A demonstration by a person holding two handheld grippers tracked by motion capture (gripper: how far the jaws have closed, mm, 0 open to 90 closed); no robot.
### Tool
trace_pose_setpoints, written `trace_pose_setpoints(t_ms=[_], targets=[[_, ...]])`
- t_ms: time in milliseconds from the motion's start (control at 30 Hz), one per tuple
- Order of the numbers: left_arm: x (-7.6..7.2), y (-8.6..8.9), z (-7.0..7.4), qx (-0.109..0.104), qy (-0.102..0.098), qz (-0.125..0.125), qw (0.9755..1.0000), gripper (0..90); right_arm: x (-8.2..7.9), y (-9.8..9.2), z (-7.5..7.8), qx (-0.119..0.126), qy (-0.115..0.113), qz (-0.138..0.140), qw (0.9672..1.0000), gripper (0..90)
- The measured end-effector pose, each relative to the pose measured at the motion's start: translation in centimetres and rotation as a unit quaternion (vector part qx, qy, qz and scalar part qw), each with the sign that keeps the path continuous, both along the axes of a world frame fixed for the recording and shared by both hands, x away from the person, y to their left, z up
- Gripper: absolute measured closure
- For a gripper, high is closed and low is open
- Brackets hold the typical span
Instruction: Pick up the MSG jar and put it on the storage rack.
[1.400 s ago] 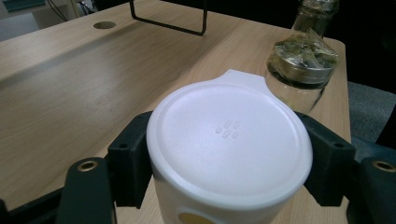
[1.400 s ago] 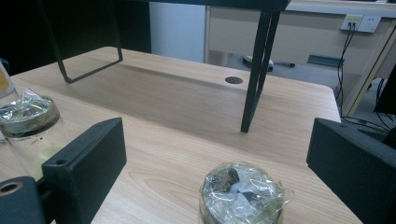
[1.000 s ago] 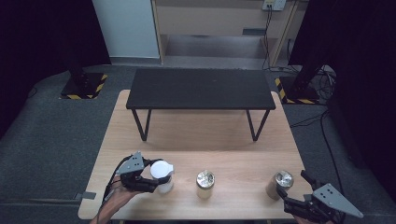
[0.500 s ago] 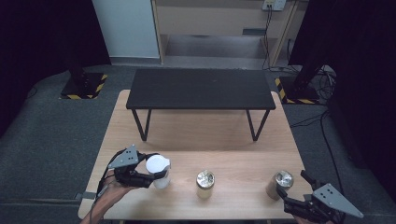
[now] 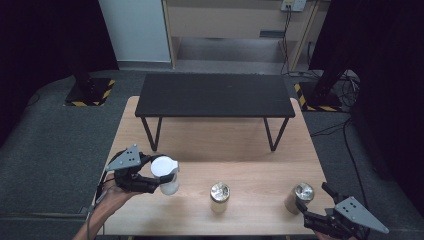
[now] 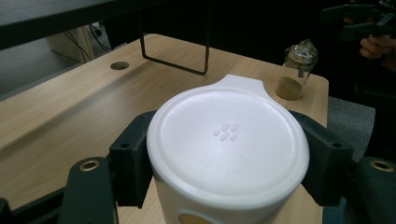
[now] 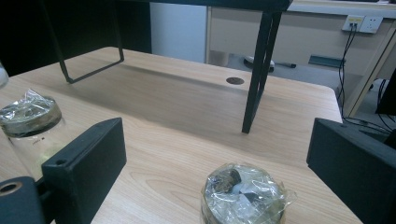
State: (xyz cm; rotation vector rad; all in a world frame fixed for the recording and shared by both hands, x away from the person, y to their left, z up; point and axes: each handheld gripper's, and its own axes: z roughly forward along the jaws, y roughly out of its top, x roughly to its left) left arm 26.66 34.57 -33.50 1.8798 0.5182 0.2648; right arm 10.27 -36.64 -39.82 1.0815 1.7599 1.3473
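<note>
My left gripper (image 5: 159, 184) is shut on a white-lidded jar (image 5: 165, 174) and holds it above the near left part of the wooden table (image 5: 250, 150). In the left gripper view the two black jaws of the left gripper (image 6: 229, 159) press on the sides of the jar (image 6: 229, 140) just under its round lid. My right gripper (image 5: 315, 199) stands open at the near right corner, its jaws wide on either side of a plastic-wrapped glass jar (image 5: 300, 195). The right gripper view shows that jar (image 7: 243, 196) low between the right gripper's (image 7: 219, 161) jaws, untouched.
A second wrapped jar (image 5: 220, 194) stands mid-table near the front edge, at the left as jar (image 7: 29, 123) in the right gripper view. A black bench (image 5: 216, 95) spans the table's far half on thin legs (image 7: 257, 70). A cable hole (image 7: 235, 80) lies beyond.
The left gripper has risen with the white-lidded jar, lifting it off the table and drifting slightly left. The right gripper and both wrapped jars have kept still.
</note>
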Motion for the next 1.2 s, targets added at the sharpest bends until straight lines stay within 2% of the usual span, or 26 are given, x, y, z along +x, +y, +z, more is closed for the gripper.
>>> trace_pose_setpoints(t_ms=[433,900,1200], targets=[[0.6,-0.9,3.8,0.021,-0.005,-0.007,0.9997,30.0,0.0,0.0,0.0,0.0,0.0,0.001,1.0,5.3],[2.0,-1.2,7.2,0.01,-0.003,-0.019,0.9998,30.1,0.1,-0.1,-0.1,0.003,0.001,0.002,1.0,5.3],[3.0,-1.5,9.6,0.007,-0.003,-0.001,1.0,30.1,0.1,-0.1,-0.1,0.004,0.003,0.001,1.0,5.3]])
